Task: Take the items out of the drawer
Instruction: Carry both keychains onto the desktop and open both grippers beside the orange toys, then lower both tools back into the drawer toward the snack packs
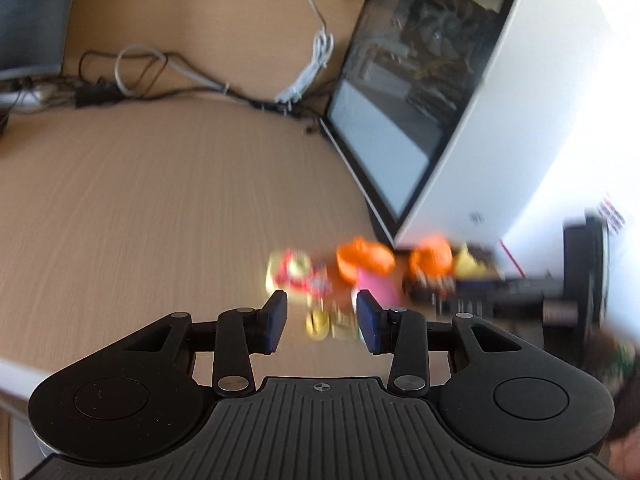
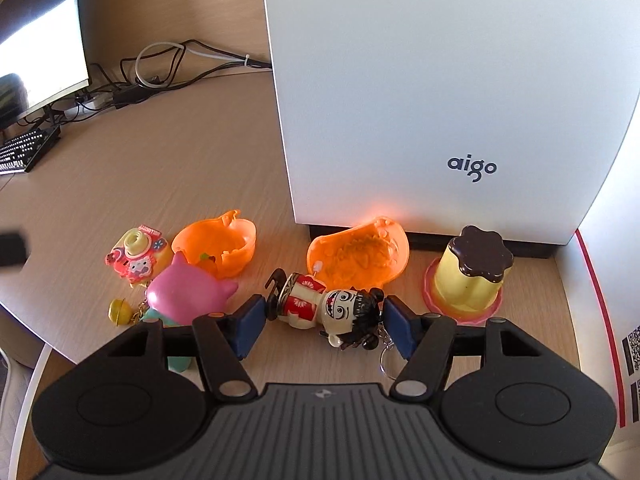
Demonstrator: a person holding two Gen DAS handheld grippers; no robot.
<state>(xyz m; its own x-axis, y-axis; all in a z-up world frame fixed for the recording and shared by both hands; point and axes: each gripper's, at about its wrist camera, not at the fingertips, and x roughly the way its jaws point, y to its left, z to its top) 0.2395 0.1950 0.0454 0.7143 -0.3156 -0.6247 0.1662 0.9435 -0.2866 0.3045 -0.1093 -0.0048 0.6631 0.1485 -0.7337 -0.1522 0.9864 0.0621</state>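
Note:
My right gripper [image 2: 326, 326] is shut on a doll keychain [image 2: 320, 300], which lies sideways between the blue pads just above the wooden table [image 2: 120, 184]. Around it lie a pink squishy toy [image 2: 184, 296], two orange shell halves [image 2: 216, 244] [image 2: 360, 256], a pudding toy [image 2: 468, 276], a pink camera charm [image 2: 136, 258] and a yellow bell [image 2: 119, 311]. My left gripper [image 1: 322, 320] hovers open over the same toys, which look blurred, with nothing between its pads. No drawer is in view.
A white computer case [image 2: 440, 100] stands right behind the toys; its glass side [image 1: 400, 100] faces left. Cables [image 2: 160, 64], a monitor [image 2: 36, 52] and a keyboard [image 2: 24, 152] sit at the back left. The table's front edge [image 2: 40, 344] runs close to the toys.

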